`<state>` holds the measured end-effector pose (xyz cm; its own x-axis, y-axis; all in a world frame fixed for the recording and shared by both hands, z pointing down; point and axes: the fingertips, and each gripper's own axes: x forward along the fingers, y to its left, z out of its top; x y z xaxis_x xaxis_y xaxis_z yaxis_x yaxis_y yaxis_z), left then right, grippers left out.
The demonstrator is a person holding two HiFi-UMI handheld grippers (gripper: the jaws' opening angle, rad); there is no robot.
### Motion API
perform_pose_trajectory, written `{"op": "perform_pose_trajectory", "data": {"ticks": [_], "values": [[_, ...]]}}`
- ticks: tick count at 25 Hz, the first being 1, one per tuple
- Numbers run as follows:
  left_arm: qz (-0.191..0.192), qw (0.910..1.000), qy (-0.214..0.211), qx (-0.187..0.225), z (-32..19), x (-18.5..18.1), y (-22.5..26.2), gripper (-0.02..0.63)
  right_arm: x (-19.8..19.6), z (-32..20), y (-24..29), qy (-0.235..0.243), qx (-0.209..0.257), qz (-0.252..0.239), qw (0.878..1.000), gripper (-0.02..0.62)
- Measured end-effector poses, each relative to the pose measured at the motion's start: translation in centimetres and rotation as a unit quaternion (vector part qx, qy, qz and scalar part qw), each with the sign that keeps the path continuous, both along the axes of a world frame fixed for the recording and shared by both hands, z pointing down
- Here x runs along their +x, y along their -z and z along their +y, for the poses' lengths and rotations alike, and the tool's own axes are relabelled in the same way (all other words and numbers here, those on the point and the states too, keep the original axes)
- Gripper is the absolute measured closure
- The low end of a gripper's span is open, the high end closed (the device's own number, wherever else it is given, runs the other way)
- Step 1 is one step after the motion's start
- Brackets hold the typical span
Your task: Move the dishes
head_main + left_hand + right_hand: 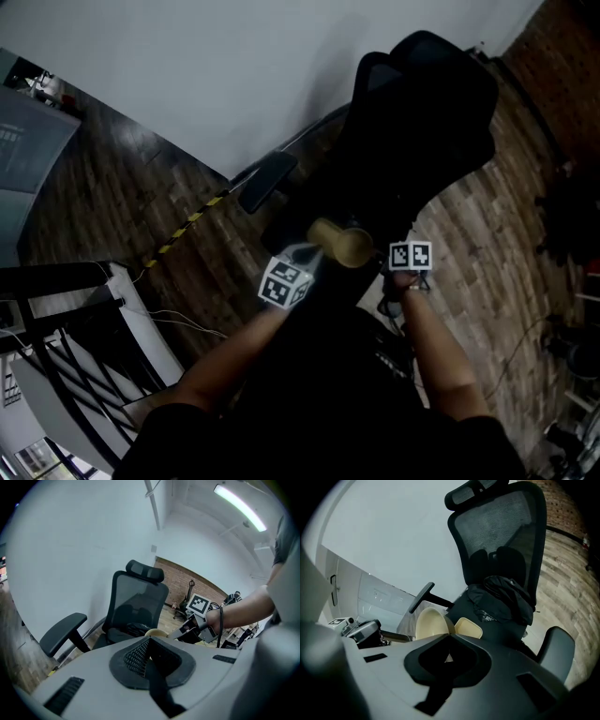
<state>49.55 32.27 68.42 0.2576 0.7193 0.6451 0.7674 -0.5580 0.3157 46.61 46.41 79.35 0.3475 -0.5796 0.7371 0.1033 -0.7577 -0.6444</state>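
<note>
The step in hand is the carry. The dishes (342,242) are off any table and hang in the air in front of the office chair (422,112), above the wood floor (487,244), with one tool on each side of them.

The left tool (149,641) has its jaws drawn together on a cream rim that shows just past their tips. The right tool (449,644) is likewise clamped, with a sliver of cream caught in the gap between its jaws. From the right gripper view the load reads as a round bowl (429,623) with a second dish (468,627) touching it on the side nearer the chair's seat. Whether the two are nested cannot be told.

No table or other set-down place shows near the chair. The next move therefore likely calls for turning away from the chair toward wherever the dishes belong. The two tools would need to travel together and level, so the shared grip does not twist or let the second dish slide.
</note>
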Motion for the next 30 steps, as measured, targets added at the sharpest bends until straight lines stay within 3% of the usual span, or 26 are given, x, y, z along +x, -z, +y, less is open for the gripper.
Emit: {"op": "perform_pose_trajectory", "data": {"ticks": [5,13,17,23,30], "values": [[0.019,0.9989,0.043,-0.003,-0.3,-1.4,0.8,0.615,-0.5,0.3,1.1,0.03,0.002,0.011,1.0,0.578],[0.021,0.9915,0.128,0.0,-4.2,-5.5,2.7,0.615,-0.8,-3.7,4.0,0.103,0.015,0.013,0.994,0.578],[0.024,0.9835,0.18,-0.003,-8.3,-7.4,4.8,0.615,-1.1,-7.5,6.7,0.154,0.004,0.018,0.988,0.578],[0.032,0.9688,0.246,-0.006,-14.1,-10.3,5.2,0.615,-2.5,-13.9,6.4,0.235,-0.013,0.022,0.972,0.578],[0.027,0.9497,0.312,-0.009,-22.3,-16.5,5.6,0.615,-7.2,-22.9,6.7,0.302,-0.019,0.02,0.953,0.578]]}}
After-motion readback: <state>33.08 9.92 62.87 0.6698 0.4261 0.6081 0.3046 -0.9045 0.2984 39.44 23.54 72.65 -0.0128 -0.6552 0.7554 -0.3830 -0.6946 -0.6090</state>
